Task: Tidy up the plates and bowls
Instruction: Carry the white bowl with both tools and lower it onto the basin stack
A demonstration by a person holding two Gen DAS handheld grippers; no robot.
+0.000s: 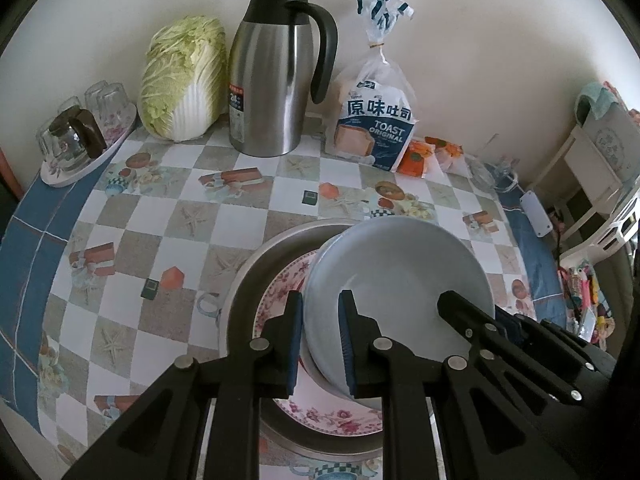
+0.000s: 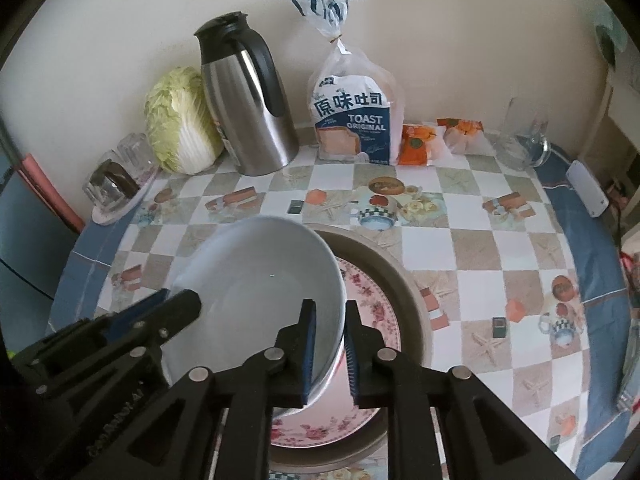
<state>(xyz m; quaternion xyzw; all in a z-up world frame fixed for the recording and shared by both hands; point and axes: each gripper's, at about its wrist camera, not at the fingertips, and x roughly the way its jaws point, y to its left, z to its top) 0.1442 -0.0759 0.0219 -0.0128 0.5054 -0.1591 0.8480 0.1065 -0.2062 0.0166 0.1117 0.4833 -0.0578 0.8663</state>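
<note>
A pale blue-white bowl (image 1: 400, 276) is held over a pink floral plate (image 1: 280, 292), which lies in a wide metal pan (image 1: 256, 264). My left gripper (image 1: 320, 340) is shut on the bowl's left rim, one finger inside and one outside. My right gripper (image 2: 330, 344) is shut on the bowl's (image 2: 260, 276) right rim the same way. Each gripper shows in the other's view: the right one (image 1: 480, 320) and the left one (image 2: 160, 312). The floral plate (image 2: 372, 304) and the pan (image 2: 404, 280) also show in the right wrist view. The bowl sits tilted above the plate.
At the back against the wall stand a napa cabbage (image 1: 184, 80), a steel thermos jug (image 1: 276, 72), a toast bag (image 1: 376, 120) and orange snack packets (image 1: 432, 152). A tray of glasses (image 1: 80, 140) sits back left. A glass jug (image 2: 524, 140) sits back right.
</note>
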